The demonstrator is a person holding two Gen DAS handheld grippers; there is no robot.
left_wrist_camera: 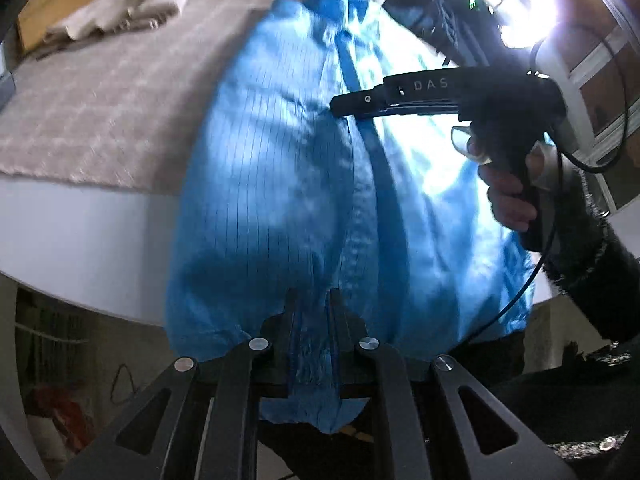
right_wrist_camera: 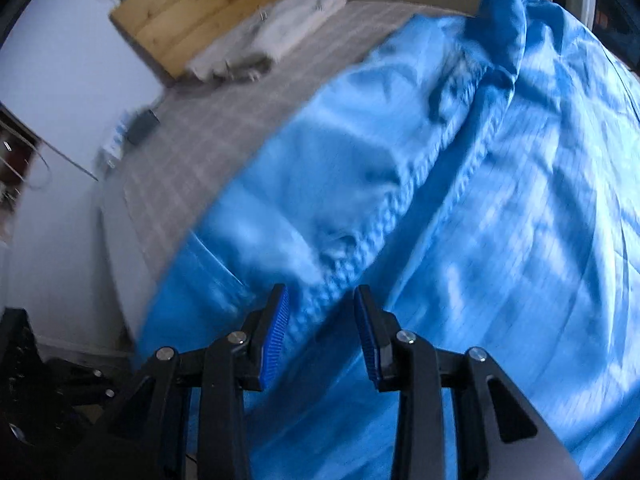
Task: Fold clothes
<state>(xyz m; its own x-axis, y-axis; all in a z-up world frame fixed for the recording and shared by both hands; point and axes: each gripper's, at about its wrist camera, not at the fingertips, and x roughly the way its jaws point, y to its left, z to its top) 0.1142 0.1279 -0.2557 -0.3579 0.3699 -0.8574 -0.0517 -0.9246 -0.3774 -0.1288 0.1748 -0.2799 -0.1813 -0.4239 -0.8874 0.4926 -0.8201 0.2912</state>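
Blue striped garment (left_wrist_camera: 280, 184) spread over the grey checked bedcover (left_wrist_camera: 112, 92), its lower hem hanging past the bed's edge. The left gripper (left_wrist_camera: 312, 320) pinches a gathered bunch of that hem, presumably to anchor it for a fold. The right gripper (right_wrist_camera: 322, 334) hovers with jaws parted and nothing between the pads (its blue ribbed pads are bare), likely seeking a second hold. A pale folded cloth (left_wrist_camera: 120, 8) lies near the headboard.

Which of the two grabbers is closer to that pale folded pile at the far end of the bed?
Hard to say. The left gripper clamps the blue garment at the bed's near edge; the right gripper hovers open over it. The pale pile lies far from both.
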